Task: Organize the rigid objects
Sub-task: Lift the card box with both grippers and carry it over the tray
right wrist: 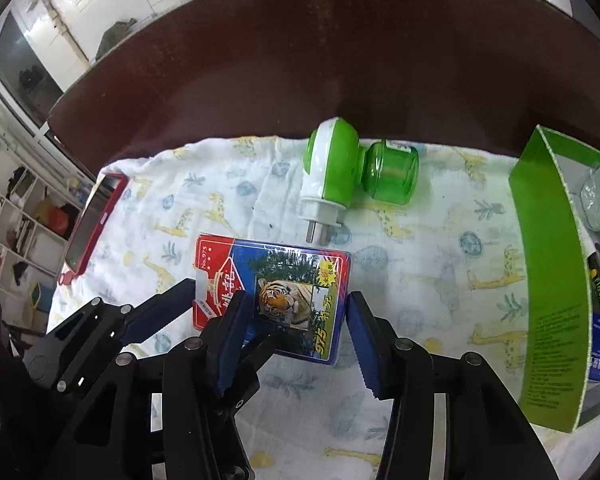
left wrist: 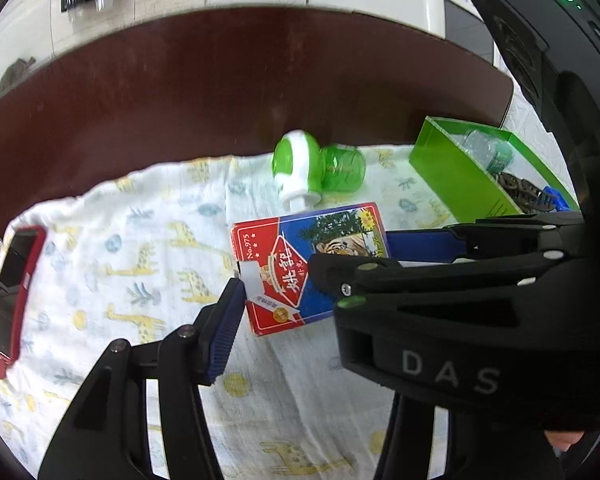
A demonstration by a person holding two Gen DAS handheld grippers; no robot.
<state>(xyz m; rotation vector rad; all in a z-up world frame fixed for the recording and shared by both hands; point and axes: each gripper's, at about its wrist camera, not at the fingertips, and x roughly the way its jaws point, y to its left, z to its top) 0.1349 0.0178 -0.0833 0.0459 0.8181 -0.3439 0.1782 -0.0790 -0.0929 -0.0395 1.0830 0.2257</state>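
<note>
Both tongs are down at the card box (right wrist: 274,296), which lies flat on the giraffe-print cloth (right wrist: 420,264) spread over the dark worktop (right wrist: 300,60). In the right wrist view, the right tongs (right wrist: 296,338) stand released, blue pads spread to either side of the near end of the box, the tiger picture between them. The left pad (right wrist: 232,340) overlaps the face of the box; the right pad sits just off its corner. Whether either one actually touches, I cannot tell.

The left tongs (right wrist: 180,316) come in from the left in that same view, black fingers reaching to the white tab at the box's red end. Switch to the left wrist view: the left tongs (left wrist: 312,276) are released too, one blue pad (left wrist: 224,332) at the near corner of the box (left wrist: 300,264) by the tab, the other finger far across, past the tiger end, with the right tool's black body lying over it.

Beyond the box, a green and white plug-in (right wrist: 340,184) lies on its side on the cloth, prongs pointing toward the box, close but apart from it. At the right stands an open green carton (right wrist: 552,280) holding a clear container, dark bits and a marker. At the cloth's left edge lies a phone in a red case (right wrist: 96,224).
</note>
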